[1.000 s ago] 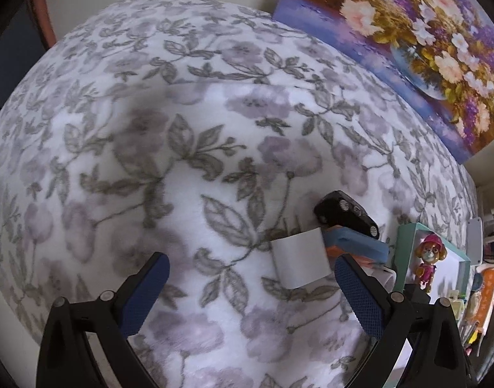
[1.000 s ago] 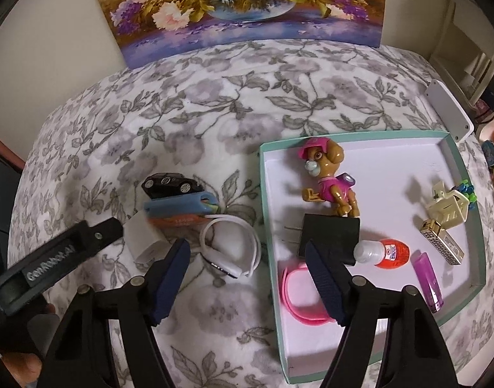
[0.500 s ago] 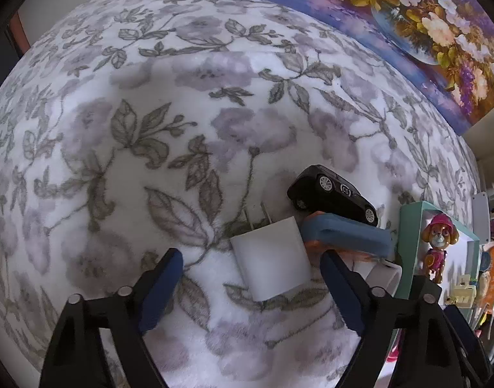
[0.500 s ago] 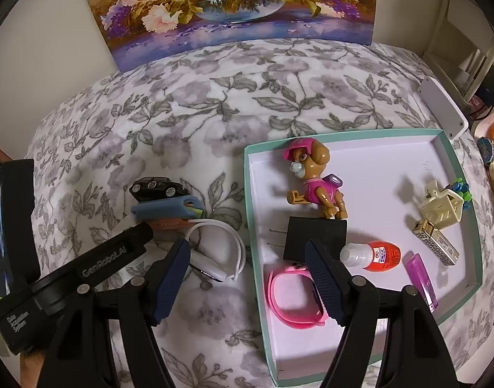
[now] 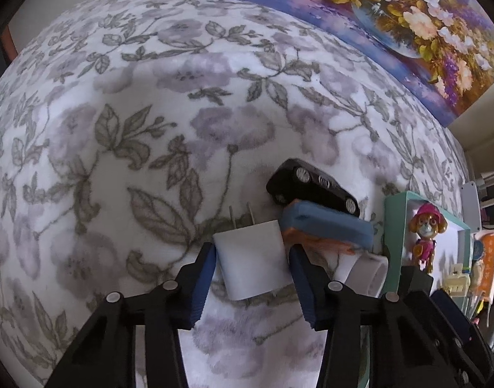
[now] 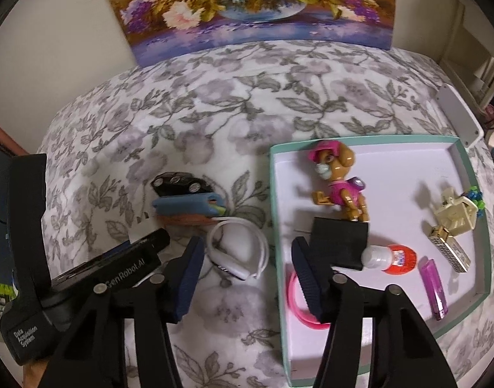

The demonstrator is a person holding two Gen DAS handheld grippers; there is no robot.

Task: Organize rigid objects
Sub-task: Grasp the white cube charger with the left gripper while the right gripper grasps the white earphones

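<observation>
Fleecy grey-floral blanket (image 5: 150,103) — flower painting (image 6: 247,3) behind, teal tray (image 6: 473,304)

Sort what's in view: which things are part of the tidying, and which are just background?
Job:
white charger, between the left gripper's jaws
toy car
blue case
white headband
tray, holding dog figure, black charger, pink band

Background:
painting
floral blanket

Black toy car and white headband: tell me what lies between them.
In the right wrist view, a blue case stacked on an orange item lies between the black toy car and the white headband.
</observation>
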